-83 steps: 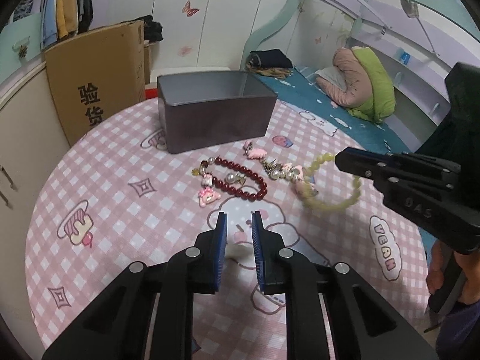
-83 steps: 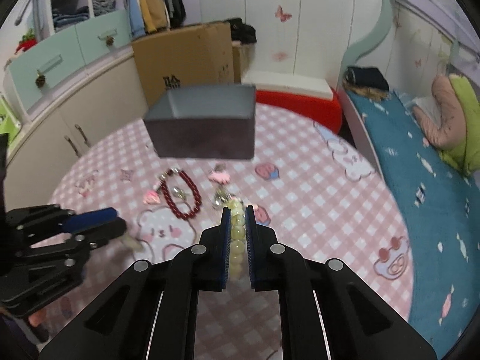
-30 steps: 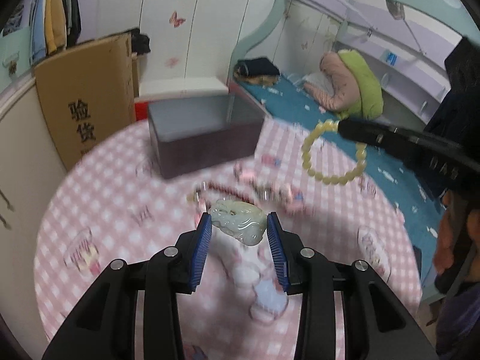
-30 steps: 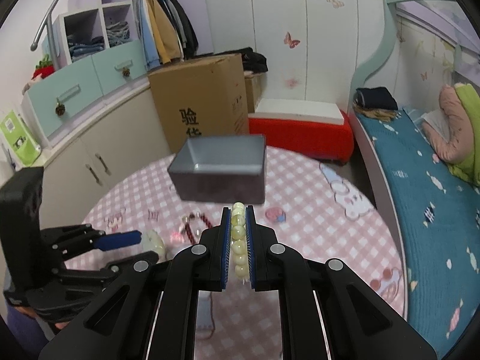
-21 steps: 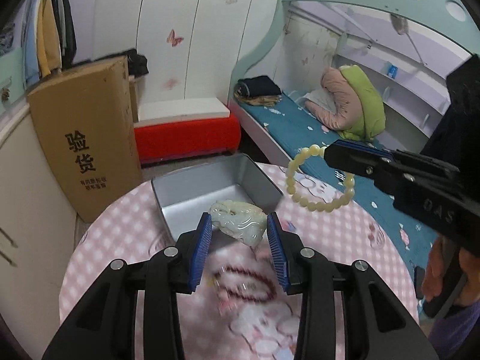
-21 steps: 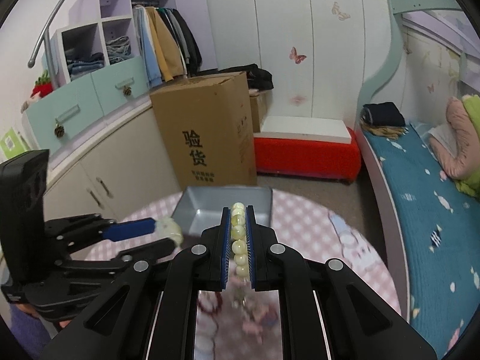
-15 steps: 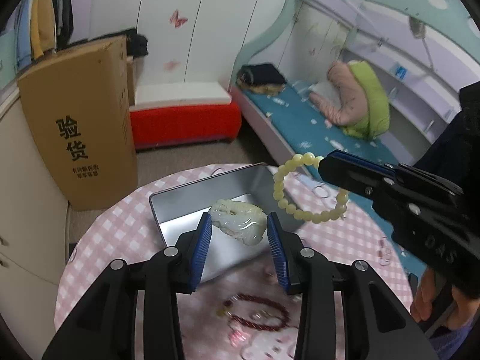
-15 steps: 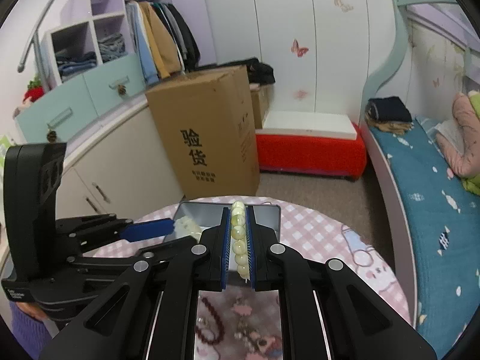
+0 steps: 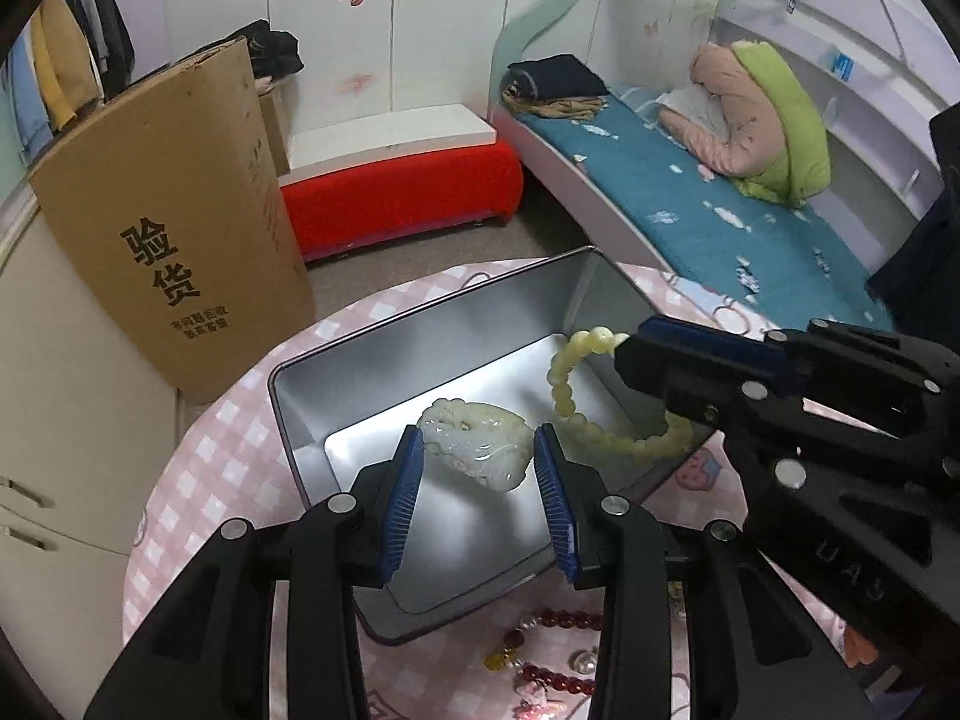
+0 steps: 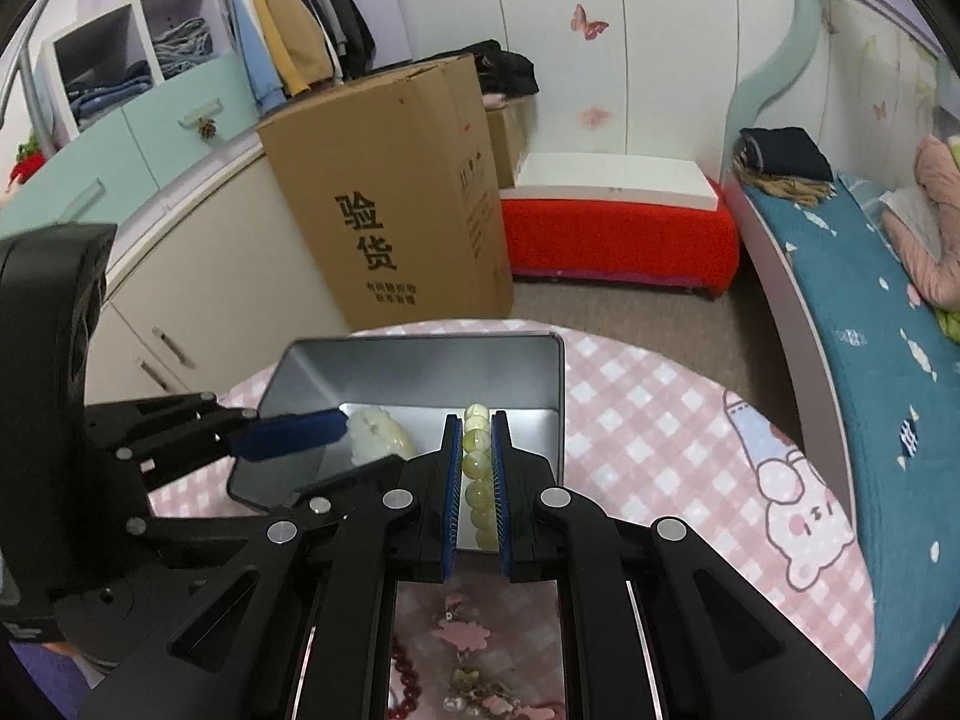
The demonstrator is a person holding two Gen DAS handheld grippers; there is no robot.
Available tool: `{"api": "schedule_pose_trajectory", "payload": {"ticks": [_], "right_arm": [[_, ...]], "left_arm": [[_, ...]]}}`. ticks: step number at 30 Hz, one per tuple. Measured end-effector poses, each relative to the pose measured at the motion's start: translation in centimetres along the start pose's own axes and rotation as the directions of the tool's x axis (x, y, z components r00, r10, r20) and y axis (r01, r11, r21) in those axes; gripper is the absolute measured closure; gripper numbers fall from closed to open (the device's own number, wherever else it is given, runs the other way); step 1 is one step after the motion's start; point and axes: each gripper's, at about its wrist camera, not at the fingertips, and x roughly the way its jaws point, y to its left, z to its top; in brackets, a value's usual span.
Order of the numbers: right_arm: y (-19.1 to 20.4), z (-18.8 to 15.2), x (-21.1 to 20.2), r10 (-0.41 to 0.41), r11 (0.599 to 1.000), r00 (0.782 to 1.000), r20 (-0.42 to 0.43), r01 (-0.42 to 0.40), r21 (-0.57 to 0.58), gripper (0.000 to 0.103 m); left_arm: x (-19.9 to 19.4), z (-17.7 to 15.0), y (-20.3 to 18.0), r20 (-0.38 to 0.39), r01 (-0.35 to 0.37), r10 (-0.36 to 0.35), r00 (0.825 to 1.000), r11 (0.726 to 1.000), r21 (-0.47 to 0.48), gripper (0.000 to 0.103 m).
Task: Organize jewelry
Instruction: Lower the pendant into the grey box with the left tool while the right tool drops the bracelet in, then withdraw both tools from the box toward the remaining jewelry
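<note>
Nearest to me, the left hand-held gripper (image 9: 480,480) pinches a pale carved jade pendant (image 9: 474,450) crosswise between its blue pads, the stone's long axis running pad to pad. Just to its right, the right hand-held gripper (image 10: 476,480) is pressed together on a yellow-green bead bracelet (image 10: 478,474); in the left wrist view the free loop of the bracelet (image 9: 600,408) hangs out from the fingertips.

Both pieces hang directly above the open grey tin box (image 9: 432,324) — that is the relation the next move turns on. The box lies straight below and slightly ahead of both, its long axis across the view, with the pendant over the middle of the shiny floor and the bracelet over the right-hand part near the wall. Neither seems to touch the floor yet. The left looks a shade nearer the centre, so I'd judge either could let go, provided the two stay clear of each other.

Back toward the person, a dark red bead bracelet (image 9: 552,648) and small pink charms (image 10: 462,630) lie on the pink checked surface (image 10: 660,420). Beyond stand a cardboard carton (image 10: 396,198) and the bed (image 9: 750,228).
</note>
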Motion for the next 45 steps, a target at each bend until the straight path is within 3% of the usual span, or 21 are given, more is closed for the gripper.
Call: {"api": "schedule_pose_trajectory", "payload": {"ticks": [21, 28, 35, 42, 44, 45], "right_arm": [[-1.3, -0.7, 0.1, 0.003, 1.0, 1.0, -0.01, -0.003, 0.024, 0.093], [-1.4, -0.8, -0.3, -0.003, 1.0, 1.0, -0.007, 0.003, 0.03, 0.091], [-0.9, -0.9, -1.6, -0.007, 1.0, 1.0, 0.012, 0.007, 0.022, 0.09], [-0.4, -1.5, -5.1, -0.024, 1.0, 0.998, 0.05, 0.024, 0.002, 0.09], [-0.6, -2.1, -6.5, -0.033, 0.999, 0.997, 0.067, 0.033, 0.001, 0.084], [-0.5, -2.3, -7.0, -0.038, 0.999, 0.997, 0.074, 0.038, 0.002, 0.068]], "left_arm": [[0.0, 0.5, 0.0, -0.008, 0.011, -0.011, 1.0, 1.0, 0.002, 0.065], [-0.7, 0.2, -0.4, 0.011, -0.008, 0.008, 1.0, 1.0, -0.008, 0.053], [-2.0, -0.1, -0.3, 0.033, 0.019, -0.019, 0.999, 0.999, -0.027, 0.049], [-5.7, -1.4, -0.1, 0.111, 0.009, -0.003, 0.994, 0.999, -0.052, 0.039], [-7.2, -2.2, 0.0, 0.141, 0.004, 0.006, 0.99, 0.998, -0.068, 0.034], [-8.2, -2.7, 0.2, 0.164, -0.001, 0.015, 0.986, 0.997, -0.081, 0.031]]}}
